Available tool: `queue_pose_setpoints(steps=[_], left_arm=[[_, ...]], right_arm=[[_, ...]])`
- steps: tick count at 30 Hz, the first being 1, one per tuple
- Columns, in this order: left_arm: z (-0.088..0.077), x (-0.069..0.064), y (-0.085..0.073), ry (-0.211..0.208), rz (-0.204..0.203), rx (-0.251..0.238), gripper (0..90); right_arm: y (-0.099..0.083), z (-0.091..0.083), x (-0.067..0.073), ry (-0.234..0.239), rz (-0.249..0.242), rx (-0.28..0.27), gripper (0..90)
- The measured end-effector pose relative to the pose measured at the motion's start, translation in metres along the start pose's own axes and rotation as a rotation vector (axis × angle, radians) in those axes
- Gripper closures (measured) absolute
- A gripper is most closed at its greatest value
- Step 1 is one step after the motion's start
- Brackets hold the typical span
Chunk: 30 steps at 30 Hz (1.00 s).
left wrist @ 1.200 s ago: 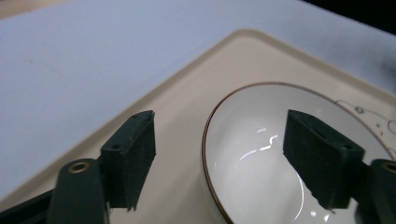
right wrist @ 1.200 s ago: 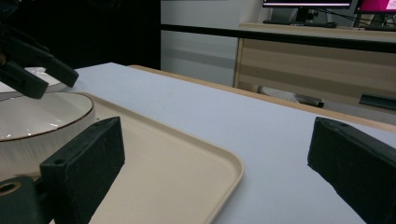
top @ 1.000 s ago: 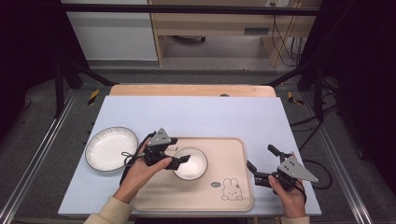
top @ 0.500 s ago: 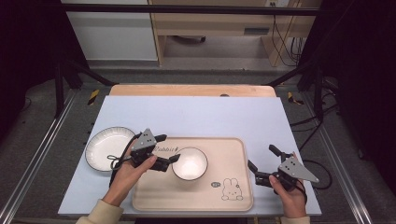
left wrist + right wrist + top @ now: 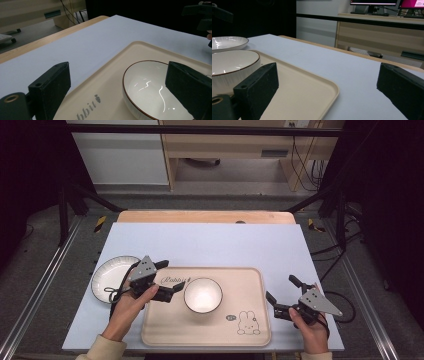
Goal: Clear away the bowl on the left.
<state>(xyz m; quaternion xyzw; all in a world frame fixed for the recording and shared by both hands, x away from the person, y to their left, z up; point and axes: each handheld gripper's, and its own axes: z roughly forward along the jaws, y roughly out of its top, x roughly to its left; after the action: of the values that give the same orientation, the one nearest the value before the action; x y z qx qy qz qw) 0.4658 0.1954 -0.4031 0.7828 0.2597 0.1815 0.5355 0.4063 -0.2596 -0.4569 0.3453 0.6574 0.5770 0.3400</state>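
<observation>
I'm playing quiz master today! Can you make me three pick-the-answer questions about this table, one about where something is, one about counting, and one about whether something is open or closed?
1. Where does the bowl stand?
A on the tray
B on the plate
C on the floor

2. How many rabbits are drawn on the tray?
A one
B three
C none

3. How is the left gripper?
A shut on the bowl
B open, beside the bowl
C shut on the plate

Answers: 1 A, the tray's surface surrounds the bowl. 2 A, one rabbit sits at a tray corner. 3 B, its jaws, just opening, stand apart with nothing gripped.
</observation>
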Motion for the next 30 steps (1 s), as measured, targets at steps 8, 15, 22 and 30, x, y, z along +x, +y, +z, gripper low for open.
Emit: queue_pose_setpoints(steps=[8,15,22,30], left_arm=[[-0.010,0.008,-0.005,0.025,0.002,-0.032,6.1],[-0.019,0.013,-0.006,0.038,-0.001,-0.063,6.1],[-0.026,0.018,-0.008,0.056,-0.007,-0.083,5.9],[-0.031,0.023,-0.011,0.052,-0.017,-0.111,4.0]], right_arm=[[0.000,-0.001,0.000,-0.002,0.003,-0.001,4.2],[0.000,-0.002,-0.001,-0.005,0.001,0.000,4.2],[0.001,-0.002,-0.001,-0.003,0.001,-0.001,4.1],[0.001,-0.003,-0.001,-0.007,0.005,-0.013,4.2]])
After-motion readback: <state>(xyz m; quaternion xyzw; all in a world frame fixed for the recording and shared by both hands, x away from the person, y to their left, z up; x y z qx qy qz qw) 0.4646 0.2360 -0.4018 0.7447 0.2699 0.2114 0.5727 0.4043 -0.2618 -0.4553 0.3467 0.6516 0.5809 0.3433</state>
